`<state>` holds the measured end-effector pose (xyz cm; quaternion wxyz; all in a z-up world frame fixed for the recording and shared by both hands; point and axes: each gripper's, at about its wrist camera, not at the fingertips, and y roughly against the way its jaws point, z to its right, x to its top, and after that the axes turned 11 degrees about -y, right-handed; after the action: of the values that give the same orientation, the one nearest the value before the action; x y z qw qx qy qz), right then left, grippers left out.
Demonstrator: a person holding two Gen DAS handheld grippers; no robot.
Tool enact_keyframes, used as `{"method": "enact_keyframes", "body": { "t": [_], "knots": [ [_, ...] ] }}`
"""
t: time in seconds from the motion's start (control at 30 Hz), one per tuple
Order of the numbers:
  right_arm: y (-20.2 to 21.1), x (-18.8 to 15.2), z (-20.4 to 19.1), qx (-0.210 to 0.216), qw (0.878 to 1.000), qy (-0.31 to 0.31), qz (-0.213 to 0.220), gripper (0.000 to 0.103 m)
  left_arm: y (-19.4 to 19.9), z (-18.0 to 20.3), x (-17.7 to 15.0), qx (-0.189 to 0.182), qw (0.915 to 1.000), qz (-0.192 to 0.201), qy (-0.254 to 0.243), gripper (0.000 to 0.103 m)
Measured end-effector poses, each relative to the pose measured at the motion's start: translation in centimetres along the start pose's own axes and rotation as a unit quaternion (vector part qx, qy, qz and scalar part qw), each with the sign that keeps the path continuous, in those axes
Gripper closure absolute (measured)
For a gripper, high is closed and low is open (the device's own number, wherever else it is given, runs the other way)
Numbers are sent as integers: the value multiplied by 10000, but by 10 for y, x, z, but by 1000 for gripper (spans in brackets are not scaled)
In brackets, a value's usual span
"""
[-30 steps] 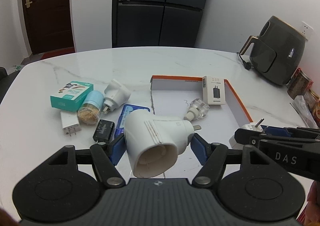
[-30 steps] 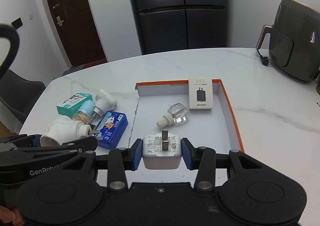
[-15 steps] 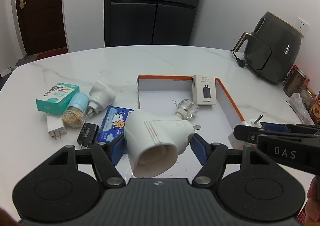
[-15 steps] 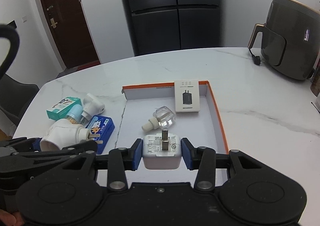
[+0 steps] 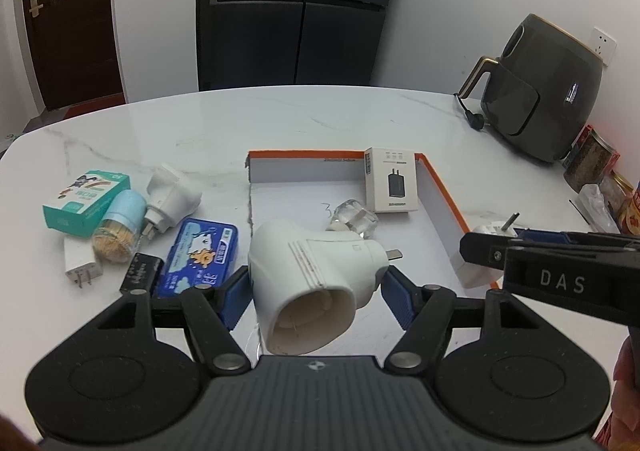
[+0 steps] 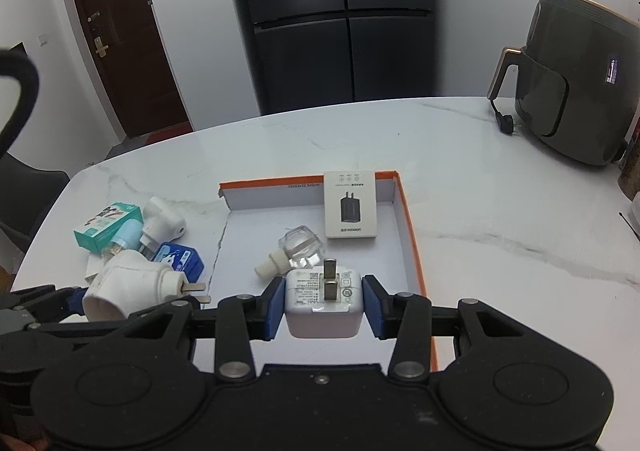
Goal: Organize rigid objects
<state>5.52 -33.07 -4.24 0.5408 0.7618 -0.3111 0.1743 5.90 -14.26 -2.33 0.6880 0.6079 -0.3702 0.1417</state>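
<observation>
while left jaws clamp white adapter, right jaws clamp charger, only left view shows black plug

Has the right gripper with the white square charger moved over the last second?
Yes. The right gripper, shut on the white square charger, has advanced over the orange-rimmed white tray, nearer the clear bottle.

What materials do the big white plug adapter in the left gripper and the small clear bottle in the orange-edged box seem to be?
Big white plug adapter: likely matte plastic, with dull scuffed skin and metal prongs. Small clear bottle: glass or clear plastic; its faceted see-through body leaves this open.
</observation>
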Motion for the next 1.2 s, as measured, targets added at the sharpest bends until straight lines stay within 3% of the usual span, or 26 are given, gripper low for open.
{"method": "enact_keyframes", "body": {
  "t": [1.2],
  "knots": [
    [-100, 49, 31, -162, 9987, 269, -413, 52, -92, 46, 32, -243, 9985, -494, -81, 32]
  ]
}}
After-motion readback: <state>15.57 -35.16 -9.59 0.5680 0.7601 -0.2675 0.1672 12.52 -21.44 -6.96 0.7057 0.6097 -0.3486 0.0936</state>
